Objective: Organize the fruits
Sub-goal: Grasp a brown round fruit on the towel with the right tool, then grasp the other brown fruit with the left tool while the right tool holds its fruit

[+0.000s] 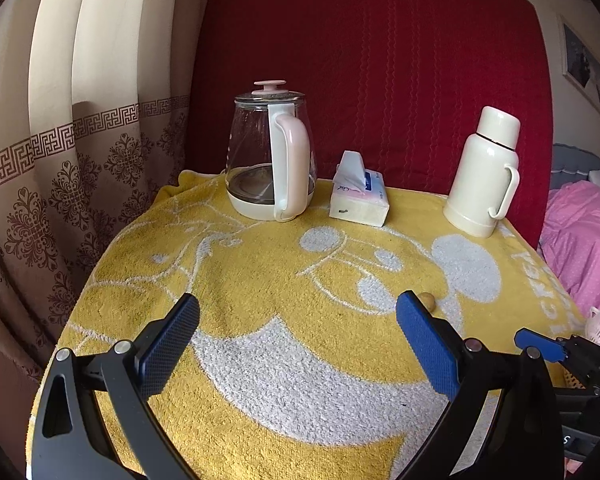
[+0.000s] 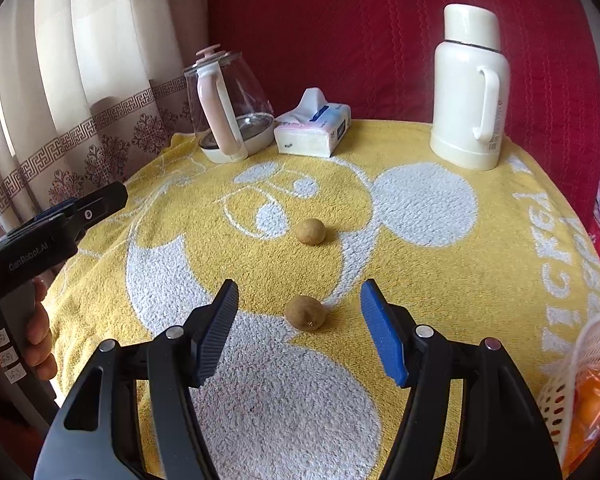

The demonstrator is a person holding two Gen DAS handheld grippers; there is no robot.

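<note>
With some fruit (image 2: 596,396) in basket (image 2: 580,364), two kiwis (image 2: 305,312) left on surface (image 2: 480,280); both fingers (image 2: 220,332) open, empty

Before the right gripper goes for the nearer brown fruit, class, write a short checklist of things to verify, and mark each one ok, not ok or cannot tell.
1. Right gripper jaws open, nothing between the pads: ok.
2. Nearer brown fruit lined up between the fingers, ahead of the tips: ok.
3. Farther brown fruit apart from the nearer one: ok.
4. Left gripper open, empty, off to one side: ok.
5. White basket within view at the right edge: ok.
6. Free room left in the basket: cannot tell.
</note>
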